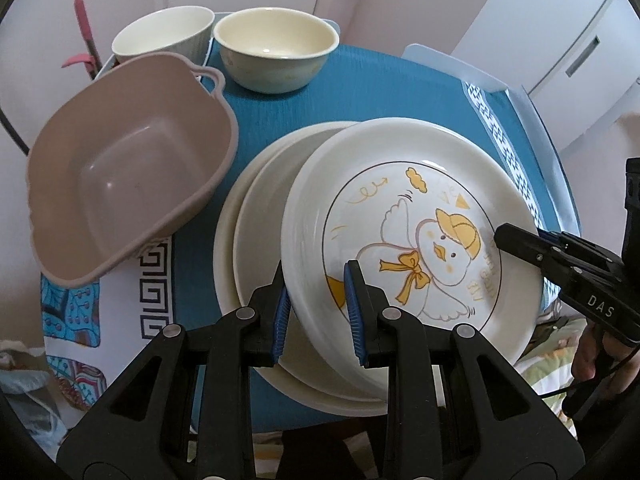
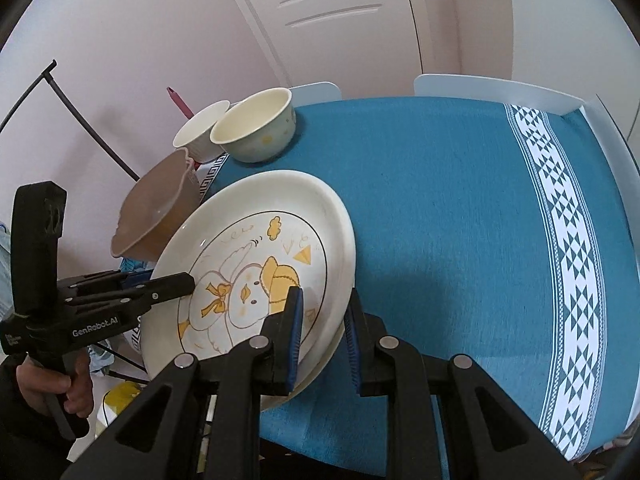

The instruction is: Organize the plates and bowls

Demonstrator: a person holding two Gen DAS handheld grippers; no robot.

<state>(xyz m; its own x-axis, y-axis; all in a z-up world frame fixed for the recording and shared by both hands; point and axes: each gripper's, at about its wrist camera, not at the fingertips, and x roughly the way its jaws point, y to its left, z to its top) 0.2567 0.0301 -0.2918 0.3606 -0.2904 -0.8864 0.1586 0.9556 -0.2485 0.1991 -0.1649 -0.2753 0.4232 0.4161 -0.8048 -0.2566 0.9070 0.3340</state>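
A white plate with a yellow chick drawing [image 1: 400, 240] lies tilted on top of a stack of plain cream plates [image 1: 248, 240] on the blue tablecloth. My left gripper [image 1: 316, 308] straddles its near rim, blue pads on either side, shut on it. My right gripper [image 2: 322, 336] straddles the opposite rim [image 2: 336, 264] the same way, jaws closed on it. The right gripper also shows in the left wrist view [image 1: 560, 260], and the left gripper in the right wrist view [image 2: 168, 284]. Two cream bowls [image 1: 276, 52] [image 1: 164, 34] stand at the table's far left corner.
A tilted taupe plastic basin [image 1: 128, 168] sits left of the plates, overhanging the table edge. A pink utensil [image 1: 84, 28] stands behind the bowls. Light blue chair backs [image 2: 496, 88] line the far edge. The tablecloth [image 2: 460, 200] stretches to the right.
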